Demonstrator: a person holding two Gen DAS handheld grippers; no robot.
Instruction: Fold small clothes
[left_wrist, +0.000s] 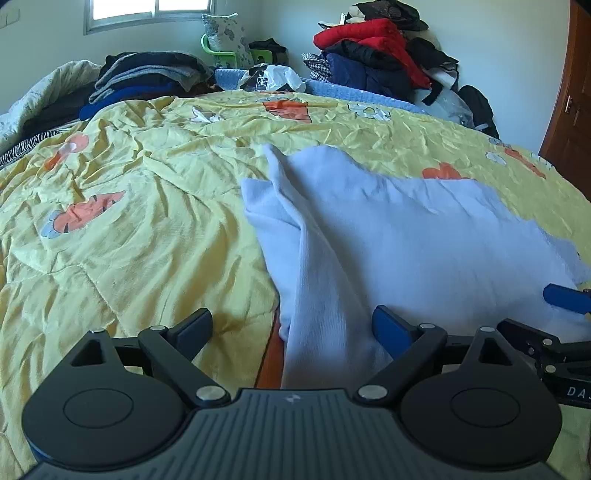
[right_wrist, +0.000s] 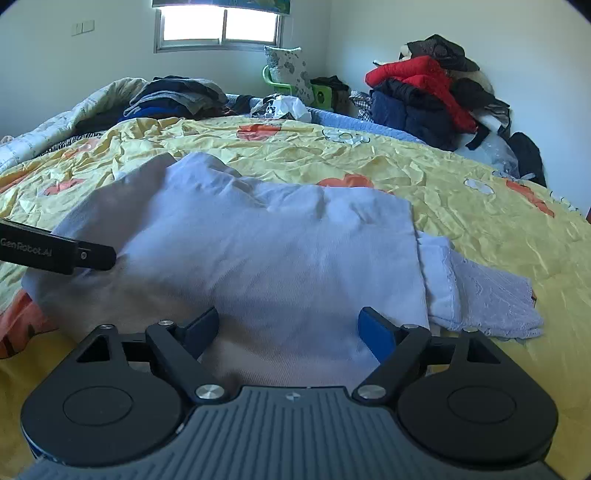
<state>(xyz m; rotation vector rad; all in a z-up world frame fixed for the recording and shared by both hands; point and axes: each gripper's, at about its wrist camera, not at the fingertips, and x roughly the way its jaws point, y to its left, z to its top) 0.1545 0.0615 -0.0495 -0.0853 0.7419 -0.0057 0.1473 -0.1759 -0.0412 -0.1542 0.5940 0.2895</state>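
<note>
Pale blue garment (right_wrist: 280, 243) lies on the yellow quilt (right_wrist: 461, 192), partly folded: a smooth top layer with a straight right edge, and a lacy-edged part (right_wrist: 491, 295) sticking out from under it on the right. From the left wrist view the same garment (left_wrist: 388, 236) runs from the near edge up toward mid-bed, with a long fold ridge along its left side and a narrow strip trailing down between the fingers. Left gripper (left_wrist: 291, 328): jaws spread wide, nothing pinched, cloth strip sits in the gap but whether either finger touches it, can't tell. Right gripper (right_wrist: 290, 325): jaws also spread wide, hovering over the near edge of the garment, not gripping it. Each gripper shows in the other's view: right one at the right edge of the left view, blue finger tip over the cloth; left one (right_wrist: 55, 251) coming in from the left of the right view, tip at the garment's left side. Quilt is crumpled, with orange carrot prints (left_wrist: 85, 212). Farther back: stack of dark clothes (right_wrist: 177, 96) at the head of the bed, a white plastic bag (right_wrist: 284, 105), a patterned pillow (right_wrist: 288, 68) on a green chair, a heap of jackets with a red one (right_wrist: 421, 81) on top in the right corner, and a window (right_wrist: 221, 27) in the back wall.
</note>
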